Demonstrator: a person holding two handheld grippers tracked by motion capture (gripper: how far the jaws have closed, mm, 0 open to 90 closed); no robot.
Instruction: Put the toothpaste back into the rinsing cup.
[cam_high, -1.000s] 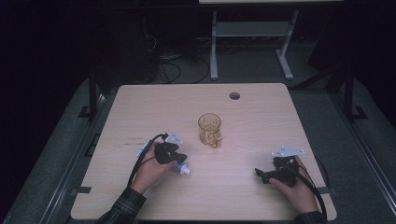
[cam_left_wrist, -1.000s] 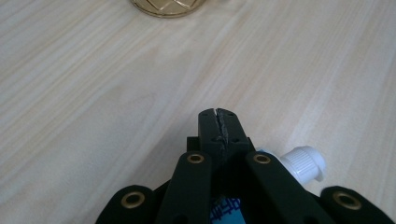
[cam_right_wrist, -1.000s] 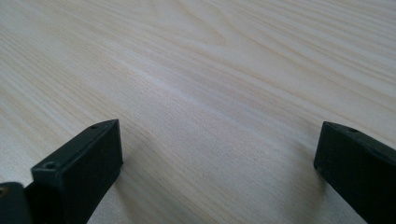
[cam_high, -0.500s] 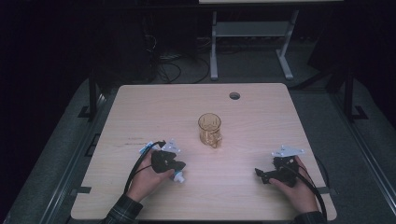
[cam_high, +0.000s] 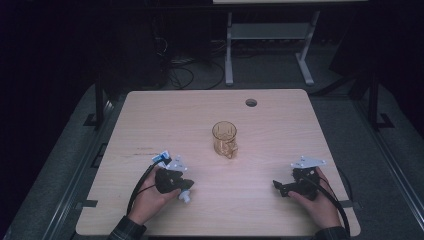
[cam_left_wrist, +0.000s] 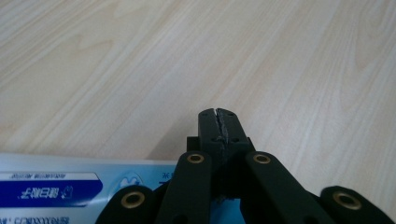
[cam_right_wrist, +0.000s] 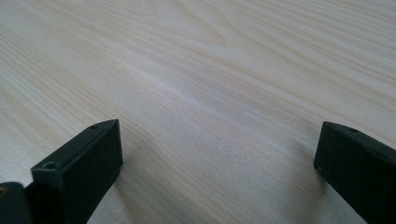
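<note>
1. Seen from the high view, a pale wooden surface (cam_high: 280, 125) sits in a dark room, and a person's two hands come in from its near edge, each holding a black gripper.
2. At about 7 o'clock on the surface, the left gripper (cam_high: 183, 186) lies low in the person's left hand (cam_high: 147, 200), its tip pointing toward 4 o'clock. A black cable loops from it back toward the wrist.
3. The left gripper is clenched. In the left gripper view its two black jaws meet tip to tip, with only a thin seam between them.
4. A toothpaste tube (cam_left_wrist: 79, 189), pale blue and white with a dark blue label, lies under the left gripper's linkage and runs off toward 9 o'clock in the left gripper view. In the high view its white cap end (cam_high: 185, 198) pokes out just beyond the gripper and its blue tail shows behind it. Whether the jaw tips pinch part of the tube cannot be told.
5. Near the centre of the surface, slightly toward 12 o'clock, stands a clear amber cup (cam_high: 224, 139), upright and well apart from both grippers.
6. Farther back, at about 1 o'clock, is a small round hole (cam_high: 251, 102) in the surface.
7. At about 5 o'clock, the right gripper (cam_high: 278, 186) rests in the person's right hand (cam_high: 317, 202), pointing toward 9 o'clock.
8. The right gripper is released. In the right gripper view its jaws stand wide apart over bare wood.
</note>
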